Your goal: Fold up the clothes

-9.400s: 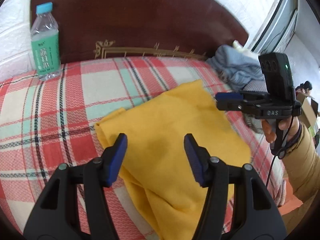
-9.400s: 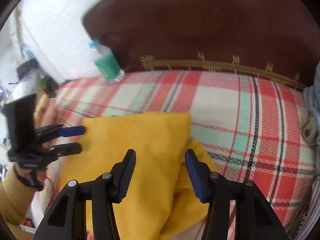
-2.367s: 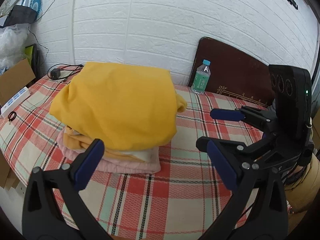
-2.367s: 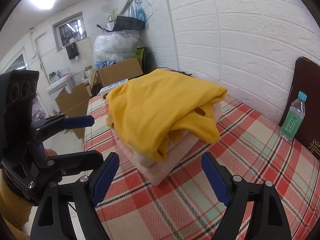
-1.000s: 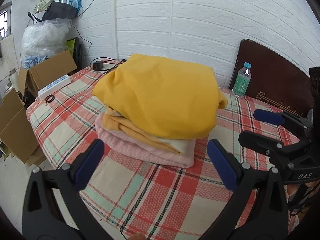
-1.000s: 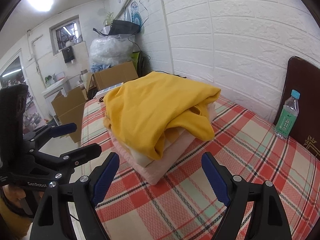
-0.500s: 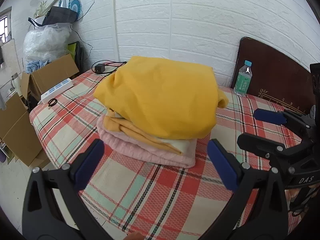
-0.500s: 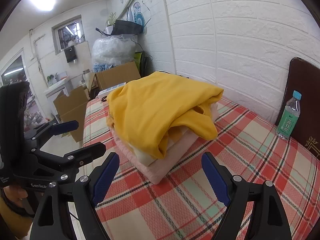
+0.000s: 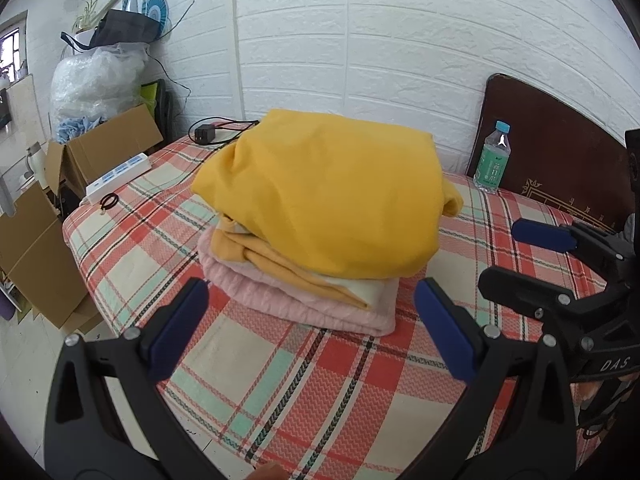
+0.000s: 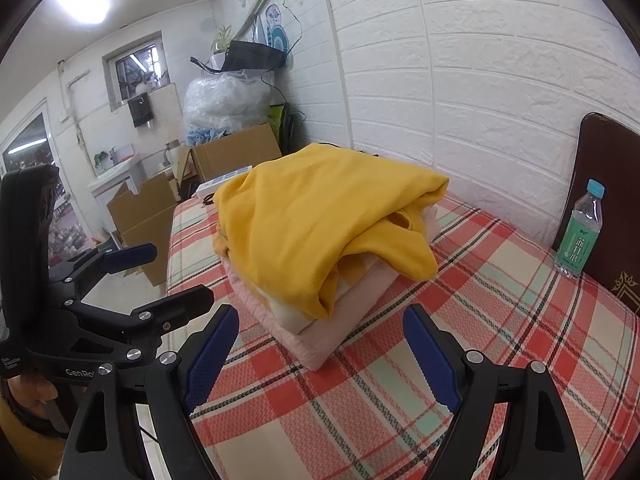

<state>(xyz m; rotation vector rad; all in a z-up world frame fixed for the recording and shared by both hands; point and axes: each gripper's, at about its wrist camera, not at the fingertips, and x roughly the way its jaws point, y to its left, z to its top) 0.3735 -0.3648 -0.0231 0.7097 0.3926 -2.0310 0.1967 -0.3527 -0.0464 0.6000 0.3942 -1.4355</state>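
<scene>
Both tongs backed off since 9 s ago; yellow garment (image 9: 320, 200) now tops the pile at 12 o'clock on the surface (image 9: 304, 368). L tongs (image 9: 312, 332) & R tongs (image 10: 320, 344) gape wide, empty. Soft, light, floppy fabric; grip at folded edges, imo.

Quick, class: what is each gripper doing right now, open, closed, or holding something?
Left gripper: open, holding nothing, short of the folded clothes stack.
Right gripper: open, holding nothing.

Bare plaid counter (image 9: 328, 376) in front and right of clothes stack (image 9: 320, 216); water bottle (image 9: 492, 158) by wall, power strip (image 9: 120, 178) and charger (image 9: 204, 134) at far-left edge.
</scene>
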